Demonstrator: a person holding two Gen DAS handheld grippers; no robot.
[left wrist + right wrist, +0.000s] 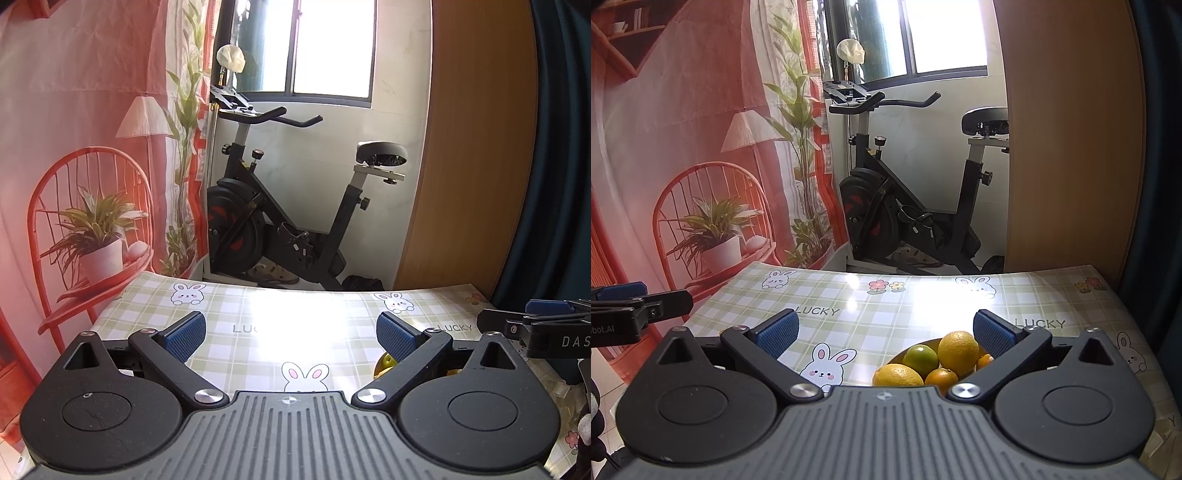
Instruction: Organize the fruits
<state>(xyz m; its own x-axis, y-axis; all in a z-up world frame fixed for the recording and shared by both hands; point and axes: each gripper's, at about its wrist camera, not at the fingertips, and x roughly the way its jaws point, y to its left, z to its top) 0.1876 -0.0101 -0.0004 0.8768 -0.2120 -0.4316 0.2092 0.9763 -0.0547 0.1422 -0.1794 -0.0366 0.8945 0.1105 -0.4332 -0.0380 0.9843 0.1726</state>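
Observation:
A bowl (899, 355) of citrus fruit sits on the checked tablecloth just below my right gripper (886, 328). It holds a large yellow fruit (957, 348), a green one (921, 356), another yellow one (897, 376) and small oranges (940, 379). The right gripper is open above the table, nothing between its blue pads (775, 334). My left gripper (291, 334) is open too, hovering over the table with empty space between its pads. A bit of yellow fruit (386, 360) shows behind its right finger. Each gripper appears at the edge of the other's view: right (535, 325), left (631, 306).
The table (923, 302) carries a green plaid cloth with bunny prints and ends at a far edge. Beyond it stand an exercise bike (905, 206), a printed red backdrop (683, 147) on the left and a wooden panel (1071, 147) on the right.

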